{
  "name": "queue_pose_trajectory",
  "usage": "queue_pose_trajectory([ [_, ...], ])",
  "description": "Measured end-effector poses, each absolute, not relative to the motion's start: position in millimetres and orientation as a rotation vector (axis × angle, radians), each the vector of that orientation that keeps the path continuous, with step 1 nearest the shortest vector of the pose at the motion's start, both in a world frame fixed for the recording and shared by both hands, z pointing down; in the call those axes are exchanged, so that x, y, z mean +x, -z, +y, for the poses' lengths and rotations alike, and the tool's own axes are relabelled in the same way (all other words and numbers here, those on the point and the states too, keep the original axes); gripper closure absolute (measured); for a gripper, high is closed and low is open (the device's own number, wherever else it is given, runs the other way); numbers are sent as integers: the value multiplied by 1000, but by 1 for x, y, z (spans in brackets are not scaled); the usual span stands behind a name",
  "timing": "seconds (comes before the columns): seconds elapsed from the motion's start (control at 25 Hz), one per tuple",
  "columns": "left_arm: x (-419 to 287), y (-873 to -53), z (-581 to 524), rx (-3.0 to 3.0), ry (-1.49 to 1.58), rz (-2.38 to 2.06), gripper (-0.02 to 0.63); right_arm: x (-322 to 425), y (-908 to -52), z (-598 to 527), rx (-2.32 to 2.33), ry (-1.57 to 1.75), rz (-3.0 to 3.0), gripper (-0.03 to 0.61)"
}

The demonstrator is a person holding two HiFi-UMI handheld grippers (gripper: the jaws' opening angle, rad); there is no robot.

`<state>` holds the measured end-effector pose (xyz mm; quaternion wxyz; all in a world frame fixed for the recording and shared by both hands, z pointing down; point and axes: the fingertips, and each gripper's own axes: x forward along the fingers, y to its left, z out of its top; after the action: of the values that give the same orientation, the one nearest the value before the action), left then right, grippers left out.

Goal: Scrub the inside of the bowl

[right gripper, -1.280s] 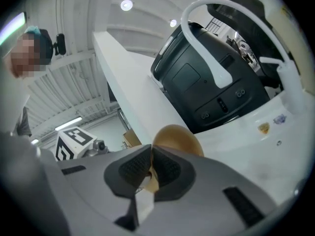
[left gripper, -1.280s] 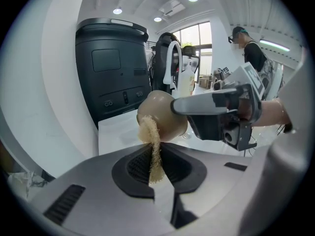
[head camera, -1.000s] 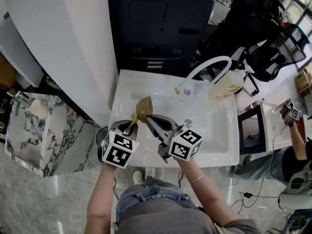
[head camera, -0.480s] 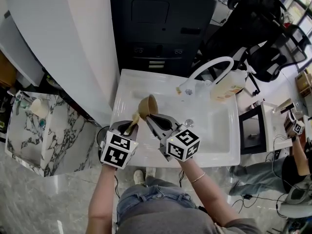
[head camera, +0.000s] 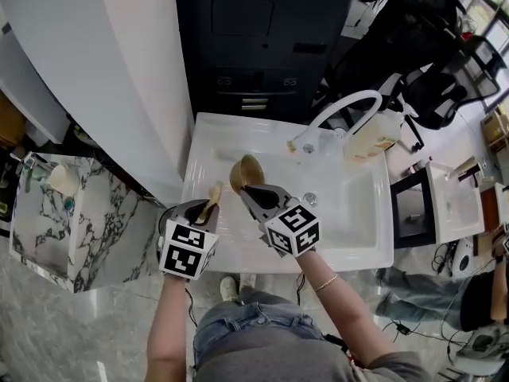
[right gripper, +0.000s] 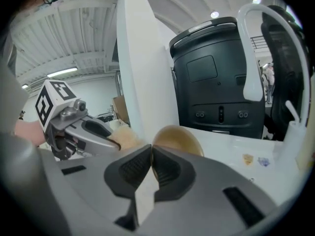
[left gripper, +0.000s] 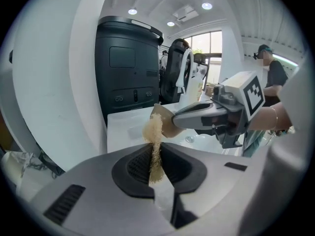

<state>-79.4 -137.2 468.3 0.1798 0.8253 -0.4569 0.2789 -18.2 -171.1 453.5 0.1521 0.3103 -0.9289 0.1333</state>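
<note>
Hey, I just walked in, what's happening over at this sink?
A person stands at a white sink with a gripper in each hand. The right gripper is shut on the rim of a brown bowl, holding it above the basin. The left gripper is shut on a tan scrub pad, which sits close beside the bowl and does not look to be inside it.

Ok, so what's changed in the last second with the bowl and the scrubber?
The right gripper has carried the bowl slightly toward the faucet. The left gripper has drawn the scrubber back a little, widening the gap between them. Both grippers stay shut on what they hold, over the sink.
</note>
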Motion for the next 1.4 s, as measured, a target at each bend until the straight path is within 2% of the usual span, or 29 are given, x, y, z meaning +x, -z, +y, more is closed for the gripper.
queue_pose_trajectory([
  [1.4, -79, -499, -190, 2297, -848, -1220, 568, -38, -549, -206, 435, -51, -2272, 557],
])
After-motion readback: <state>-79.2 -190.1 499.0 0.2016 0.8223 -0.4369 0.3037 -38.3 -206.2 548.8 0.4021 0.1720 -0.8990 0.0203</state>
